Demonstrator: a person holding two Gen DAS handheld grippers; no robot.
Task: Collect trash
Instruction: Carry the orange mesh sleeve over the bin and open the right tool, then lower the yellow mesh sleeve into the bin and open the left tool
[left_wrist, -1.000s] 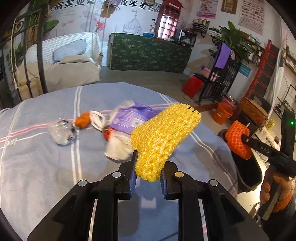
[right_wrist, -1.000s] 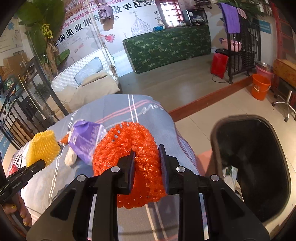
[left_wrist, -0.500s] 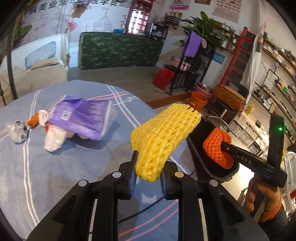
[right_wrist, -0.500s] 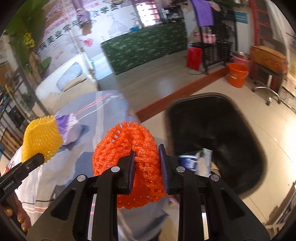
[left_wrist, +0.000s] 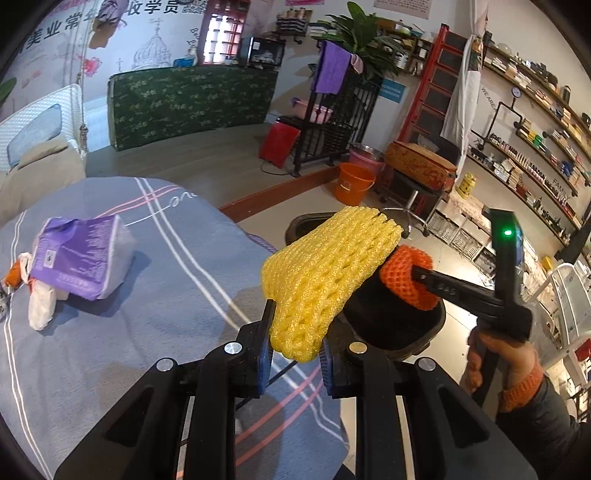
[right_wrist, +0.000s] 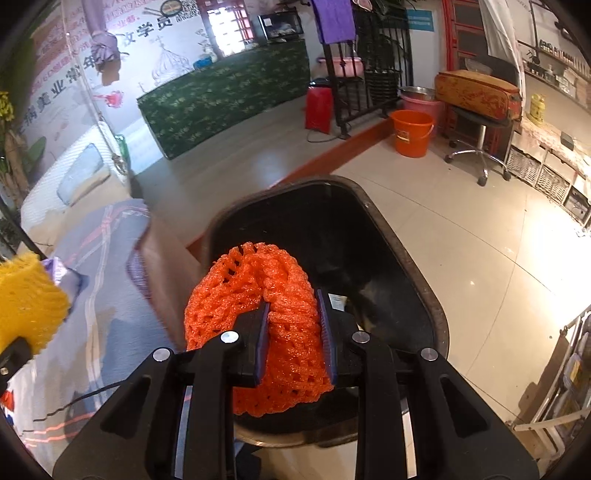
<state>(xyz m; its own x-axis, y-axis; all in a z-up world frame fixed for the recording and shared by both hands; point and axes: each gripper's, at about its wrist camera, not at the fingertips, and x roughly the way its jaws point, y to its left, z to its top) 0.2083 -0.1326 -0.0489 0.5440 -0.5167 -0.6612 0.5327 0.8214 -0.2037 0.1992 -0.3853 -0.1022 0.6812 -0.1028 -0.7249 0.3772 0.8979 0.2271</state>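
Right gripper (right_wrist: 293, 345) clamping the orange foam net (right_wrist: 255, 317), now hanging directly over the open black bin (right_wrist: 424, 295) where a second ago only part of the bin's mouth was showing at three o'clock of the net. Left gripper (left_wrist: 295, 345) squeezing the yellow foam net (left_wrist: 328, 273), now swinging past the edge of the striped surface (left_wrist: 147, 295) toward the same bin at one o'clock, with the purple packet (left_wrist: 74, 258) and white scraps sliding away to nine o'clock. Judging from this, reaching the drop-off stage for both nets: orange one apparently ready for release, yellow one needing a little more travel. Both grippers tilting steeply downward, rolling slightly compared with the earlier views; the hand (left_wrist: 502, 358) gripping the right tool's handle at four o'clock in the left view. Some litter already lying inside the bin.
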